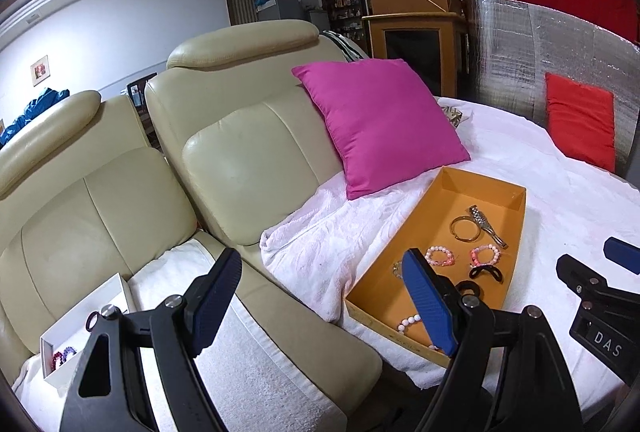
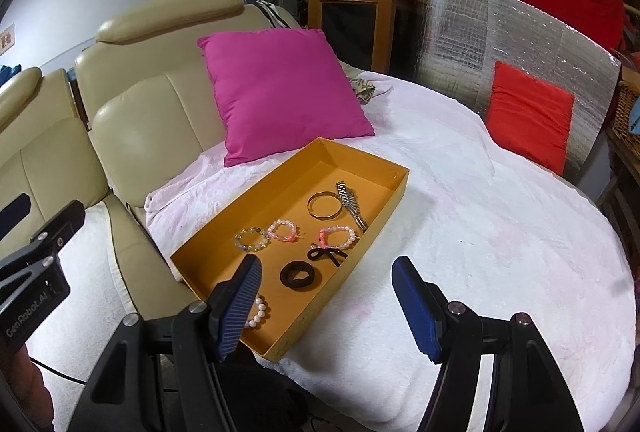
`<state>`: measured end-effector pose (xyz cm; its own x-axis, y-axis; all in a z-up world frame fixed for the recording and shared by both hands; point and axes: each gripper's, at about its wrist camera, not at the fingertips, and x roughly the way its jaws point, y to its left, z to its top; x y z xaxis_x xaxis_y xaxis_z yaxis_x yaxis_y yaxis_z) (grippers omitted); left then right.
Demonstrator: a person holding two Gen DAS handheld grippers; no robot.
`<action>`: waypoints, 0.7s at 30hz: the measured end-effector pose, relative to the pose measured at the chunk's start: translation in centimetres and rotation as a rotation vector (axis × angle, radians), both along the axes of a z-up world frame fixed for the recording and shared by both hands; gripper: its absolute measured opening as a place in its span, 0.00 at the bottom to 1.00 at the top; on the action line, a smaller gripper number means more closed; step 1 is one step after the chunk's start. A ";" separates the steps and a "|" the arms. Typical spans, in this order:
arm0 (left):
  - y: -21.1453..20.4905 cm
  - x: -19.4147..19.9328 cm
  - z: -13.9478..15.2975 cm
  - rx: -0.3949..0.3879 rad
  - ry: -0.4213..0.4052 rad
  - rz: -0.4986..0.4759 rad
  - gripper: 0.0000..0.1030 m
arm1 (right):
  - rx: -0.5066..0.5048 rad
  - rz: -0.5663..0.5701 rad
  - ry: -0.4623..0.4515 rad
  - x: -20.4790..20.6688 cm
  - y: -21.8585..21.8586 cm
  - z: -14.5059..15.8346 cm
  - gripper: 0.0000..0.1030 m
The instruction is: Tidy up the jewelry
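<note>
An orange tray [image 2: 384, 205] [image 1: 518, 220] lies on a white towel over a round table. In it lie a gold bangle [image 2: 325, 205], a silver watch [image 2: 350, 205], several bead bracelets [image 2: 283, 230], a black scrunchie [image 2: 299, 274], a black clip [image 2: 326, 256] and a white bead bracelet [image 2: 259, 312]. My right gripper [image 2: 326, 306] hangs open over the tray's near corner, nothing between its fingers. My left gripper [image 1: 322, 306] stands open above the sofa seat, left of the tray. A white box [image 1: 86, 328] holding small rings or bands sits on the sofa at the far left.
A cream leather sofa [image 1: 224, 159] stands left of the table. A pink cushion [image 2: 280, 87] leans behind the tray. A red cushion [image 2: 528, 119] rests against a silver foil panel [image 2: 460, 43] at the table's far right. White towel [image 2: 500, 252] stretches right of the tray.
</note>
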<state>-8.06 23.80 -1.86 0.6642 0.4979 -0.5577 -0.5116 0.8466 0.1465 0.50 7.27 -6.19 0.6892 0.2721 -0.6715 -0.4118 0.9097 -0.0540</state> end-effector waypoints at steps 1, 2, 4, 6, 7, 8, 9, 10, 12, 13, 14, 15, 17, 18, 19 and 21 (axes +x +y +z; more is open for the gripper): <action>0.1 -0.1 -0.1 -0.004 0.001 0.000 0.80 | -0.001 0.001 0.002 0.1 0.2 -0.1 0.69; 0.2 -0.1 -0.2 -0.006 0.001 0.000 0.80 | -0.003 0.002 0.004 0.1 0.4 -0.2 0.69; 0.6 -0.1 -0.4 -0.019 0.003 0.001 0.80 | -0.012 0.003 0.006 0.2 0.7 -0.4 0.69; 0.9 -0.2 -0.6 -0.025 0.002 0.007 0.80 | -0.018 0.007 0.013 0.4 1.2 -0.7 0.69; 1.0 -0.2 -0.7 -0.027 0.003 0.009 0.80 | -0.020 0.007 0.015 0.5 1.3 -0.9 0.69; 1.2 -0.2 -0.7 -0.029 0.003 0.011 0.80 | -0.022 0.008 0.017 0.5 1.5 -1.0 0.69; 1.3 -0.2 -0.8 -0.033 0.003 0.014 0.80 | -0.025 0.010 0.021 0.7 1.7 -1.2 0.69; 1.5 -0.1 -1.0 -0.035 0.003 0.016 0.80 | -0.028 0.011 0.023 0.8 1.8 -1.3 0.69; 1.7 0.0 -1.1 -0.038 0.005 0.019 0.80 | -0.031 0.014 0.028 1.1 2.1 -1.6 0.69; 1.8 0.1 -1.2 -0.040 0.007 0.019 0.80 | -0.030 0.015 0.031 1.2 2.2 -1.7 0.69; 1.9 0.2 -1.3 -0.042 0.007 0.018 0.80 | -0.028 0.015 0.031 1.3 2.3 -1.7 0.69; 1.9 0.3 -1.3 -0.043 0.008 0.018 0.80 | -0.027 0.014 0.030 1.4 2.4 -1.8 0.69; 2.0 0.4 -1.3 -0.043 0.011 0.017 0.80 | -0.029 0.013 0.028 1.6 2.6 -1.9 0.69; 2.1 0.5 -1.3 -0.044 0.011 0.016 0.80 | -0.029 0.013 0.029 1.8 2.7 -1.9 0.69; 2.2 0.4 -1.3 -0.045 0.008 0.016 0.80 | -0.030 0.013 0.032 1.9 2.8 -2.0 0.69; 2.3 0.6 -1.3 -0.050 0.006 0.011 0.80 | -0.034 0.012 0.036 2.1 2.8 -2.2 0.69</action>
